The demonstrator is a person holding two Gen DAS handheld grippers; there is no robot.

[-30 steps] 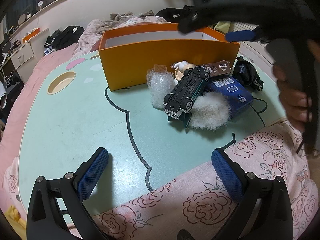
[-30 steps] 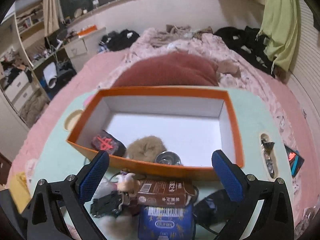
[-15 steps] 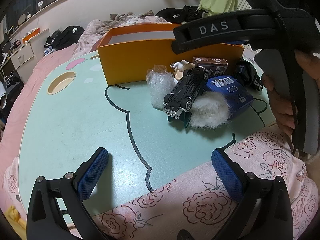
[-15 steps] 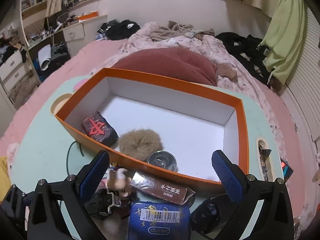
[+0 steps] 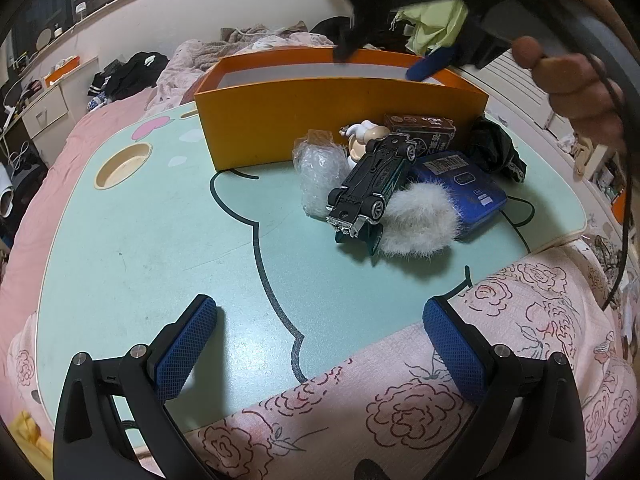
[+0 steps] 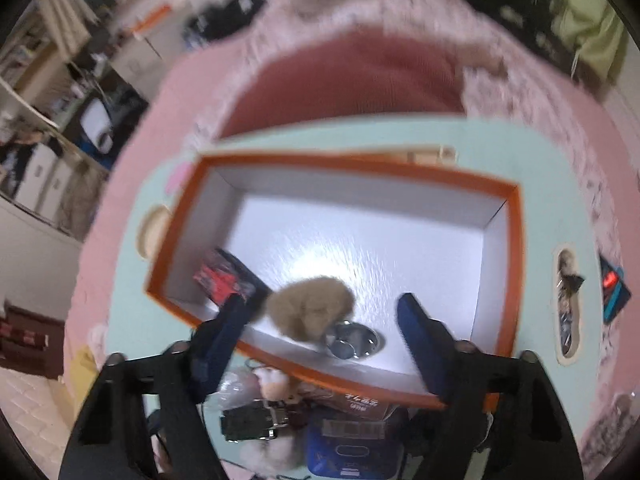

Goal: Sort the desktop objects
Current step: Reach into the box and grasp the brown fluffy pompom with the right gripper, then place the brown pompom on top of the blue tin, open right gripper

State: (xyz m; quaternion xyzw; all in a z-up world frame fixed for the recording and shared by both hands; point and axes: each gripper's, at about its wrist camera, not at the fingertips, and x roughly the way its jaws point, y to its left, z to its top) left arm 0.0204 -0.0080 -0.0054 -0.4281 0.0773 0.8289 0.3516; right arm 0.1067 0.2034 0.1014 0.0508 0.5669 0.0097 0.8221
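The right claw (image 6: 324, 316) hangs above the orange box (image 6: 516, 216), jaws closing on nothing, with the brown puff (image 6: 310, 306) below between them. The left claw (image 5: 320, 340) gapes empty over the table (image 5: 140, 240), well short of the toy car (image 5: 370, 182).

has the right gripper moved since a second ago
Yes. In its wrist view the right gripper now sits over the orange box's inside; before, it hung short of the near wall. Its jaws are closing, empty.
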